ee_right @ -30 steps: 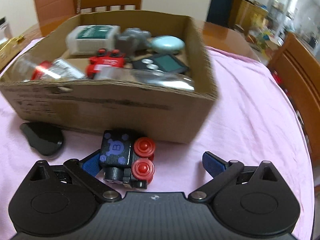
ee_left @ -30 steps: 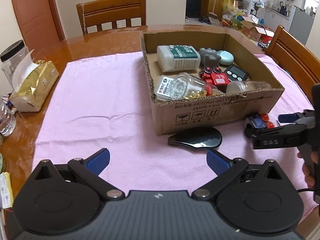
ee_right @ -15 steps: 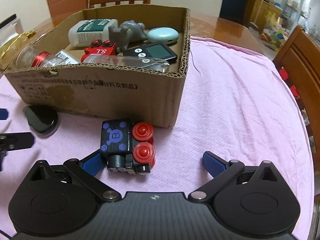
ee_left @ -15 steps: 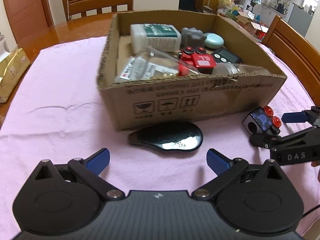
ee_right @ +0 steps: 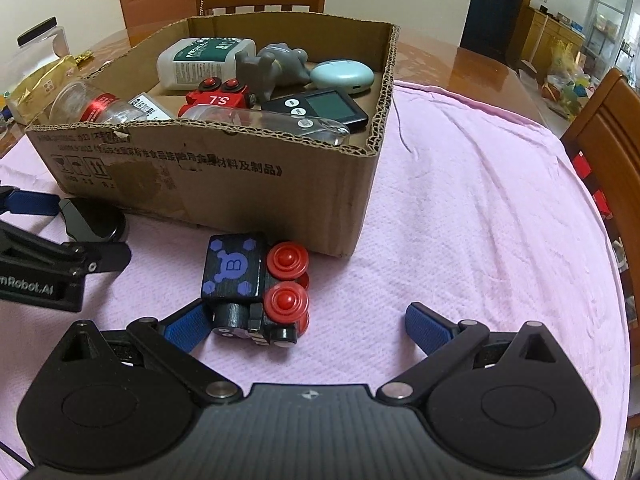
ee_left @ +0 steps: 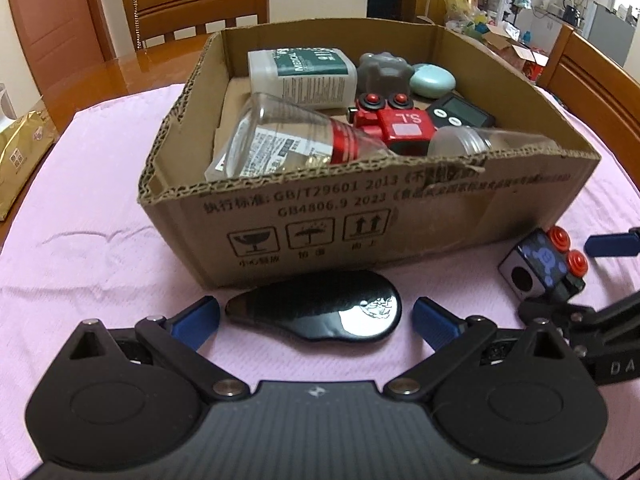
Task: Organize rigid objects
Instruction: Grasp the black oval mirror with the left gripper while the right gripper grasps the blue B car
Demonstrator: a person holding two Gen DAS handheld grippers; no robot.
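Toy first: a small black wooden train block with purple print and red wheels (ee_right: 256, 292) lies on the pink cloth (ee_right: 460, 220) between the spread fingers of the right gripper (ee_right: 298, 324), touching the left blue pad (ee_right: 186, 326) and well clear of the right one. Between the spread fingers of the left gripper (ee_left: 316, 318) lies a glossy black teardrop-shaped object (ee_left: 320, 310), just ahead of both pads and touching neither.

Beyond both sets of fingertips stands an open brown cardboard box (ee_left: 400, 216), its near wall directly behind the two objects. Inside it are a clear bottle with a red band (ee_left: 288, 144), a white bottle with a green label (ee_left: 304, 76), a red toy train (ee_left: 396, 120), a grey figure (ee_left: 384, 70), a pale green oval case (ee_left: 432, 80) and a black digital timer (ee_left: 460, 114).

Both grippers sit low over the cloth, side by side, pointing at the box.
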